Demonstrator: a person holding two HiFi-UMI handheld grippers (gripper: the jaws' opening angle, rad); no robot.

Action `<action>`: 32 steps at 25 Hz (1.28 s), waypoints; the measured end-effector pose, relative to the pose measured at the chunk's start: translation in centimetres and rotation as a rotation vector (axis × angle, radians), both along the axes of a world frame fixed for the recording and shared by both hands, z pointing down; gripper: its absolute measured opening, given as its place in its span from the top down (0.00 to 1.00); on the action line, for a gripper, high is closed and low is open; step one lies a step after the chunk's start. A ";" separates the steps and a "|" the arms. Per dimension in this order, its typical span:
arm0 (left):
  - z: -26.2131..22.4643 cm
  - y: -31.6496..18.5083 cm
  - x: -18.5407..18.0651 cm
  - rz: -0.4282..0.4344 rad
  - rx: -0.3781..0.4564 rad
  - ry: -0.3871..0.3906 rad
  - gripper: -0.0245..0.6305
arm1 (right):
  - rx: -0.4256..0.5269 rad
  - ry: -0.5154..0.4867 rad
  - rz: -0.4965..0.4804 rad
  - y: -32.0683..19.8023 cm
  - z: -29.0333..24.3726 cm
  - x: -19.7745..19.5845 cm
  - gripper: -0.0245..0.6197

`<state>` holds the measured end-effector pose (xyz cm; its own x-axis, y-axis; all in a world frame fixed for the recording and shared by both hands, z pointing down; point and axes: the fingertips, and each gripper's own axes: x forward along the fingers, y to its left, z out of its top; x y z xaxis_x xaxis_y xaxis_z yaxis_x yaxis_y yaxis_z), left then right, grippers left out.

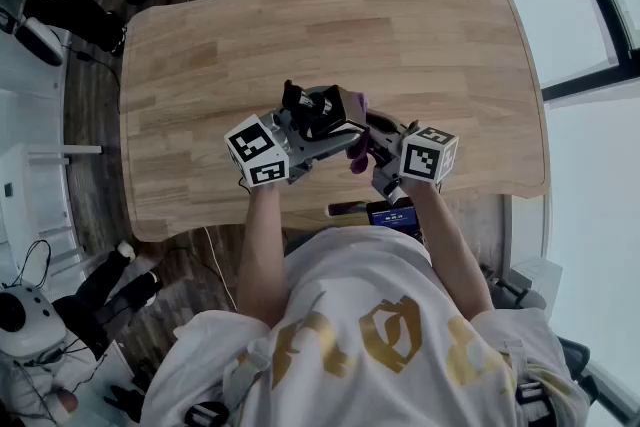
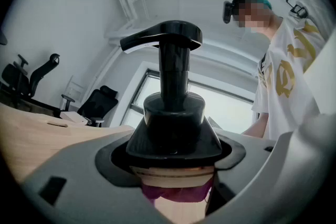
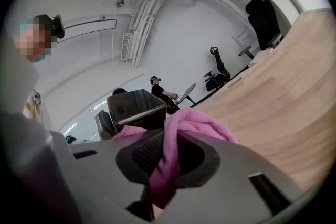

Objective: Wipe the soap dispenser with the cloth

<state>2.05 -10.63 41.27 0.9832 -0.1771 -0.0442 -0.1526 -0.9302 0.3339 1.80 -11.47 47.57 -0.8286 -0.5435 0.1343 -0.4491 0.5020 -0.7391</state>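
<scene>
Sitting between the jaws of the left gripper, the soap dispenser is clamped just below its dark shoulder. Its black pump head points left in the left gripper view. The jaws are closed snugly on the bottle, which is held above the wooden table near its front edge. The right gripper is almost closed and pinches a pink cloth. The cloth bunches over its jaws and lies against the dispenser's lower part. Both grippers meet close in front of the person's white shirt.
</scene>
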 end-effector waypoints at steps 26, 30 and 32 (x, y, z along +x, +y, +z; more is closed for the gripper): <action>2.3 -2.1 -0.7 -0.101 -0.062 -0.078 0.41 | 0.072 0.055 -0.259 3.7 0.0 -0.9 0.88; 2.8 -2.2 -0.7 -0.101 -0.075 -0.095 0.41 | 0.096 0.061 -0.244 3.7 0.0 -0.2 0.88; 3.1 -2.3 -0.8 -0.100 -0.074 -0.109 0.41 | 0.099 0.044 -0.201 3.3 -0.1 0.7 0.88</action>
<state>1.20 -12.91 44.37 0.9588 -0.2731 0.0784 -0.2821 -0.8821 0.3773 2.45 -8.14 47.46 -0.9162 -0.3800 0.1271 -0.3633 0.6539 -0.6636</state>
